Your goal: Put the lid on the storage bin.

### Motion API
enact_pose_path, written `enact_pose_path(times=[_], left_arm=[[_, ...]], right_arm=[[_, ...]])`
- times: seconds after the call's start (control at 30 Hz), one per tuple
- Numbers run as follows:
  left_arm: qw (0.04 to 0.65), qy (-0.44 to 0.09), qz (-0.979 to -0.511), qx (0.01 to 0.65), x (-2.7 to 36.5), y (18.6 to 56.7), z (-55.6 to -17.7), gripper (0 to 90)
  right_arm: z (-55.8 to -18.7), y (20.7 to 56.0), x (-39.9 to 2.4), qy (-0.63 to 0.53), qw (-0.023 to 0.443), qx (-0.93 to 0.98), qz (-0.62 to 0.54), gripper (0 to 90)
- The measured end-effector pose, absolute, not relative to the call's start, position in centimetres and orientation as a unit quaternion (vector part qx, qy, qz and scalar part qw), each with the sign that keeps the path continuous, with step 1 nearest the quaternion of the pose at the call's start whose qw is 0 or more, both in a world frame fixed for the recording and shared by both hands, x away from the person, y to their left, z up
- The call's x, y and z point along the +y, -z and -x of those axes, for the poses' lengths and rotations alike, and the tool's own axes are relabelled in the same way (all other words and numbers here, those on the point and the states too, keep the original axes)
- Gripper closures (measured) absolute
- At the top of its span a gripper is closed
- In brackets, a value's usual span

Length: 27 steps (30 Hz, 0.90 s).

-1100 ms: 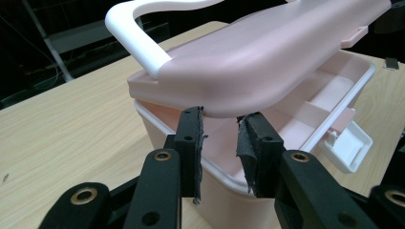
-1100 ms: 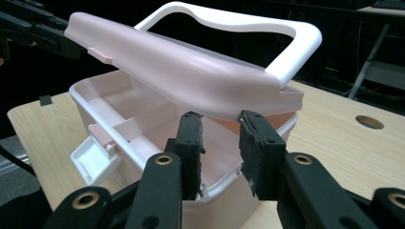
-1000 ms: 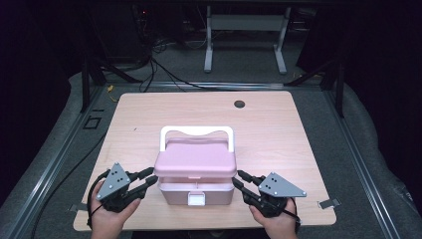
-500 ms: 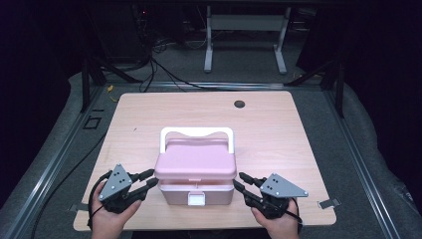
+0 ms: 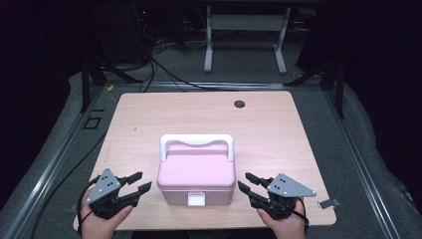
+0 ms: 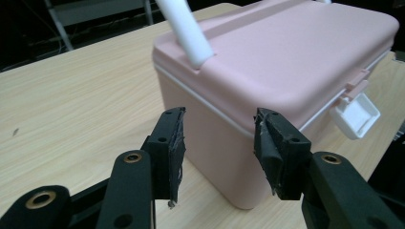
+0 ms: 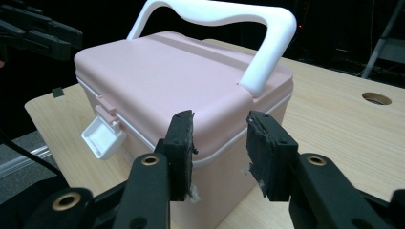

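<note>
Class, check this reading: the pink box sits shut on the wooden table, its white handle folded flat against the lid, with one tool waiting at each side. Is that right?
Not quite. The white handle stands upright above the lid, not folded flat; the right gripper view shows it arching clear. The rest holds: the pink box sits shut on the table, with the left tool and right tool at its sides.

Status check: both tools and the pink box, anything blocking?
Left tool and right tool open, jaws just widened, nothing gripped. Pink box upright between them, lid down, white latch facing the person. Table around it unobstructed.
</note>
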State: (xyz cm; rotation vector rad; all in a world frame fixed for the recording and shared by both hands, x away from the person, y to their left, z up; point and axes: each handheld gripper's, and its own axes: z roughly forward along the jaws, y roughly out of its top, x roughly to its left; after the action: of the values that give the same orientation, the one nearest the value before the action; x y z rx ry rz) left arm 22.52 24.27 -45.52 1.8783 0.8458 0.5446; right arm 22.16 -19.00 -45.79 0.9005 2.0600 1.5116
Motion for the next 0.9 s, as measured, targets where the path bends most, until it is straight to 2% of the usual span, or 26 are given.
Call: enact_pose_path(times=[0.53, 0.73, 0.9], left_arm=[[0.467, -0.226, -0.768, 0.375, 25.5, 45.5, -24.9, 49.1], [0.451, -0.222, -0.765, 0.402, 26.5, 47.2, -26.8, 49.3], [0.45, -0.209, -0.756, 0.427, 27.4, 49.0, -27.2, 49.4]], right_arm=[[-24.3, 45.4, -19.2, -0.514, 0.229, 0.746, -0.355, 47.2], [-25.9, 46.1, -20.0, -0.484, 0.248, 0.745, -0.386, 44.3], [-26.9, 47.5, -21.0, -0.473, 0.246, 0.742, -0.407, 43.9]])
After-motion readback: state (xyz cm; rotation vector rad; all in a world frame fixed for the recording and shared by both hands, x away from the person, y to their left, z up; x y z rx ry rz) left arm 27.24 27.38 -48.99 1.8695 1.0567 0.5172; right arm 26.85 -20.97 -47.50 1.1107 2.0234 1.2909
